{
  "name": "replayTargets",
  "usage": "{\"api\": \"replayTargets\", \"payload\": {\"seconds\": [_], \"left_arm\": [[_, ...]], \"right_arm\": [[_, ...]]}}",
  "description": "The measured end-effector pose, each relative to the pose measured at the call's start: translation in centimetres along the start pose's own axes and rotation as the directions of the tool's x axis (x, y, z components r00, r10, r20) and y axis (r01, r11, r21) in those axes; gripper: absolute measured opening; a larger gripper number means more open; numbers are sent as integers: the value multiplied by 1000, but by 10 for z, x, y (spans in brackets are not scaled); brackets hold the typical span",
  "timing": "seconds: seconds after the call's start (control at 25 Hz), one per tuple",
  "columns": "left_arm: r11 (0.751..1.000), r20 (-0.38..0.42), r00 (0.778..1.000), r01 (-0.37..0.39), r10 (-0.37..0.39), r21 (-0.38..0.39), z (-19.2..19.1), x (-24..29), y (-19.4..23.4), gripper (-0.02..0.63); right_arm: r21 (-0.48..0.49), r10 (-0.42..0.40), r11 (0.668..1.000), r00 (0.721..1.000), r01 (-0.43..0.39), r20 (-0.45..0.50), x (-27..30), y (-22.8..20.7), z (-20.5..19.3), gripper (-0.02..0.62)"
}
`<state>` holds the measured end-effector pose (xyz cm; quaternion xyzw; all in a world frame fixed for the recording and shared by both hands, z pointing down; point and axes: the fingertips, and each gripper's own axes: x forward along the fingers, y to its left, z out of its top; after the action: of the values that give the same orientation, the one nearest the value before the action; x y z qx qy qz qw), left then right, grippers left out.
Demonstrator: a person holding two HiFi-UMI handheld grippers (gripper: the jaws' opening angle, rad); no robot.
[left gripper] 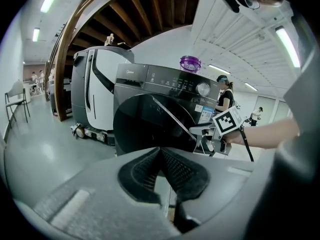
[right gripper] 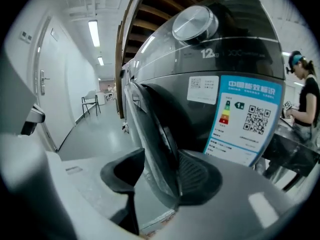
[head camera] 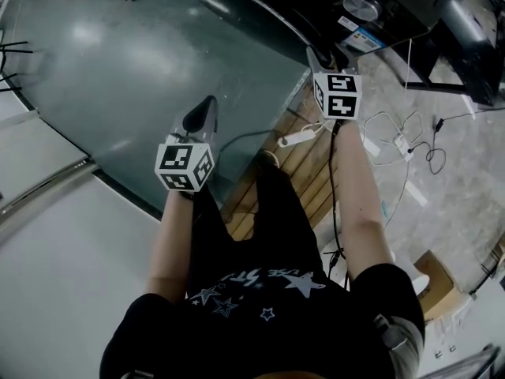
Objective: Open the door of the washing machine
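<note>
Two handheld grippers face a dark grey front-loading washing machine (left gripper: 165,79). The left gripper (head camera: 201,113) hovers empty, its jaws pressed together, over the round tinted glass door (head camera: 158,54), which is swung partly open. The right gripper (right gripper: 162,154) pinches that door's rim, beside a blue-and-white energy label (right gripper: 245,119).

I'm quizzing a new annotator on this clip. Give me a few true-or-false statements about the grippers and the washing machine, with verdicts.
1. The edge of the door stands between the fingers of the right gripper. True.
2. The left gripper holds the machine's dial. False: its fingers are together on nothing, short of the machine.
3. A purple object sits on top of the washing machine. True.
4. The energy label is stuck on the door. False: it is on the machine's front, beside the door.
</note>
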<state>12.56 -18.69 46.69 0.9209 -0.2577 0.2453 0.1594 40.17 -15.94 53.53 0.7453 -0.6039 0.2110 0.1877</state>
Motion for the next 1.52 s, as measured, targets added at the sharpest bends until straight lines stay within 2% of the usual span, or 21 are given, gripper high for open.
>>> {"api": "replayTargets", "payload": {"seconds": [0.12, 0.4, 0.56, 0.8, 1.16, 1.52], "left_arm": [[1000, 2, 1000, 11, -11, -7, -8, 2, -2, 11], [998, 26, 999, -25, 26, -56, -27, -8, 7, 11], [993, 26, 997, -68, 71, -93, -40, -20, 20, 11], [980, 32, 990, -130, 136, -148, -54, -43, 36, 11], [956, 33, 978, -192, 204, -220, -72, -72, 56, 11], [927, 14, 966, -243, 258, -285, -93, -105, 81, 11]], "right_arm": [[-45, -38, 998, 999, 38, -2, 1, -5, -2, 128], [-81, 6, 997, 1000, -6, -2, -12, 17, -9, 114], [-45, 54, 997, 998, -55, -6, -20, 39, -15, 112], [-54, 141, 988, 989, -143, -36, -30, 86, -28, 95], [-55, 268, 961, 962, -271, -60, -43, 169, -38, 92], [-2, 420, 907, 905, -421, -69, -52, 261, -37, 124]]}}
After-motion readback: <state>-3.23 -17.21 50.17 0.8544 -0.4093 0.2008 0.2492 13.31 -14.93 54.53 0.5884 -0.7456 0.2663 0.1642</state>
